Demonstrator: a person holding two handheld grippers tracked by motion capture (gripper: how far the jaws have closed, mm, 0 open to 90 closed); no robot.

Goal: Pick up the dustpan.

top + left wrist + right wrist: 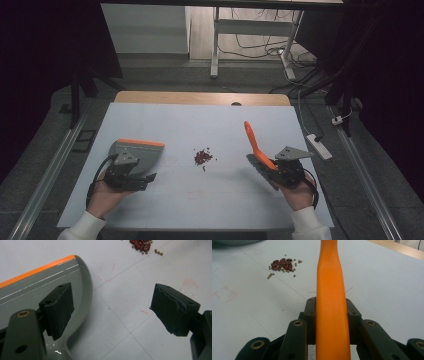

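Observation:
A grey dustpan [137,151] with an orange front edge lies on the white table at the left. My left gripper [142,172] stands open beside it; in the left gripper view one jaw hangs over the dustpan [37,282] and the other over bare table. A small pile of red beans [202,156] with a few tiny green ones sits mid-table, also seen as the beans [141,244] and the beans [282,264]. My right gripper [274,166] is shut on the orange handle of a brush [254,142], its head low by the gripper. The handle [330,290] points away between the jaws.
The white table cover [200,205] ends at a wooden strip [200,97] at the back. A white power strip [319,146] lies on the floor to the right. Cables and a desk frame [216,45] stand beyond the table.

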